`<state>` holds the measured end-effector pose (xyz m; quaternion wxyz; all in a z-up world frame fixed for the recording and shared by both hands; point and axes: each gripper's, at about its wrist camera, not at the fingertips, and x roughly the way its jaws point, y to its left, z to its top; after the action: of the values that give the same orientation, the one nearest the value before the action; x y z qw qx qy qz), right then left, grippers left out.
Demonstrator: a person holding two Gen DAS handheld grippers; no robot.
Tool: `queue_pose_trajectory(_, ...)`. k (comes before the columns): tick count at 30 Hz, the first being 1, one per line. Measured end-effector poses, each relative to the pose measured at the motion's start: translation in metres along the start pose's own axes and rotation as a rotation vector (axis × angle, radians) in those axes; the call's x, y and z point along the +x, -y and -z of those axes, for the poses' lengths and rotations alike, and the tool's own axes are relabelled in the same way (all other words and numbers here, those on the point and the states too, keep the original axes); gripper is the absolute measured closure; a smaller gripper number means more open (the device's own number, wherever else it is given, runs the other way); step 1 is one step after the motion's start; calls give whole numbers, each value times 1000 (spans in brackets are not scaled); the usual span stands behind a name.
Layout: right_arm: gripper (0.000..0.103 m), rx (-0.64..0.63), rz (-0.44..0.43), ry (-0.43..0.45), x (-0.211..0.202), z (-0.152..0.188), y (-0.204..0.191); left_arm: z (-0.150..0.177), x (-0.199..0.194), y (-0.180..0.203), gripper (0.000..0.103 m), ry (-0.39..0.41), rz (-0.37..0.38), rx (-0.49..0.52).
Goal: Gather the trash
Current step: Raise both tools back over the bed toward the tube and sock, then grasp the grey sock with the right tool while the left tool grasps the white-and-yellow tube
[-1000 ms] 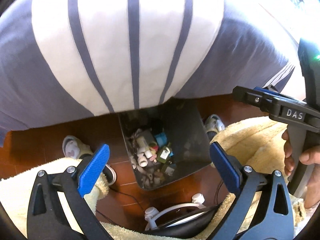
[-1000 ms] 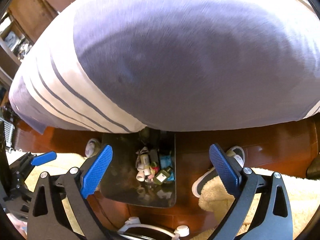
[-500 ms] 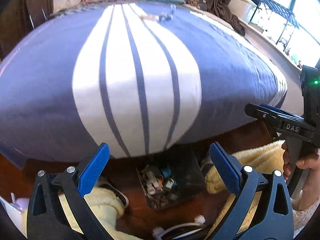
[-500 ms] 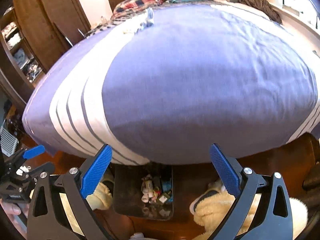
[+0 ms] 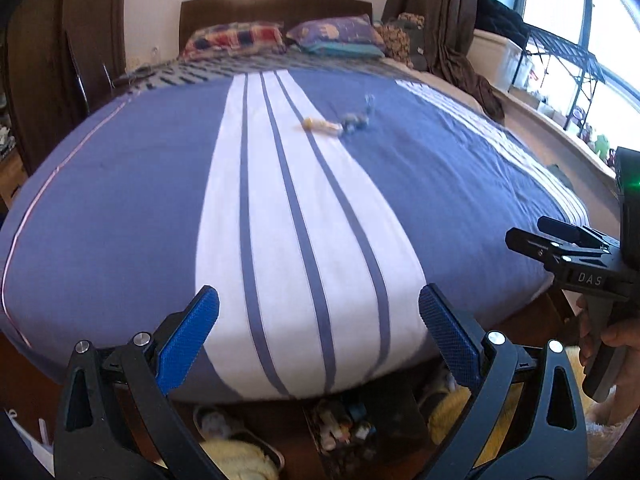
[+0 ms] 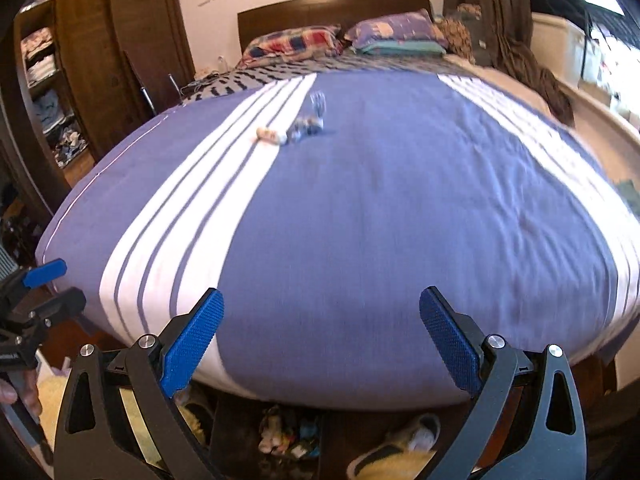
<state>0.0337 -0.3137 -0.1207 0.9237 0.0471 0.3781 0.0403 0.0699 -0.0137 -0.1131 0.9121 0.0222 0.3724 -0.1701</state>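
While both grippers hang over the foot of the bed (image 5: 120, 200), nothing lies between them and the trash (image 5: 322, 125), just open blue-and-white striped cover. Pillows (image 5: 332, 36) sit at the headboard; the bin (image 5: 344, 428) sits on the floor below. Left gripper (image 5: 318, 344) spread wide, empty; right gripper (image 6: 320, 344) likewise. That trash: small, blurred, yellowish piece beside grey bits, mid-bed.

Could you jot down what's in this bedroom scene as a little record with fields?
left gripper: open, empty
right gripper: open, empty
bed cover: blue with white stripes
trash on bed: small blurred items lying mid-bed, far from both grippers
bin: dark, on floor at bed foot, holds small items
pillows: two, at headboard
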Motion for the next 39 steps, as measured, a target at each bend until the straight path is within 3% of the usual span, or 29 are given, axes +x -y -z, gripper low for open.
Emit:
queue_pose_trajectory(7,5,-42,4,1,35,-47,-8,-39,38,-14,8,11,-23,7)
queue_pose_trajectory(20,5,-15,16,-32,153,-139,-5,-110,137,-39,8,-38,-43,12)
queue_pose_trajectory(26,5,-42,27,-77,202,-171,-8,-128,174,-33,8,-74,-52,44)
queue_pose_trajectory(31,6,-15,-13,-99,230,-187,-9,-139,196,-28,8,-89,-51,54)
queue_pose_trajectory(34,15,-9,-32,-116,248,-196,-11,-146,204,-27,8,-90,-46,51)
queue_pose_trajectory(37,31,-7,-49,-134,257,-199,-10,-155,213,-26,8,-91,-37,40)
queue_pose_trajectory(39,54,-8,-76,-152,262,-198,-11,-161,221,-24,8,-98,-21,23)
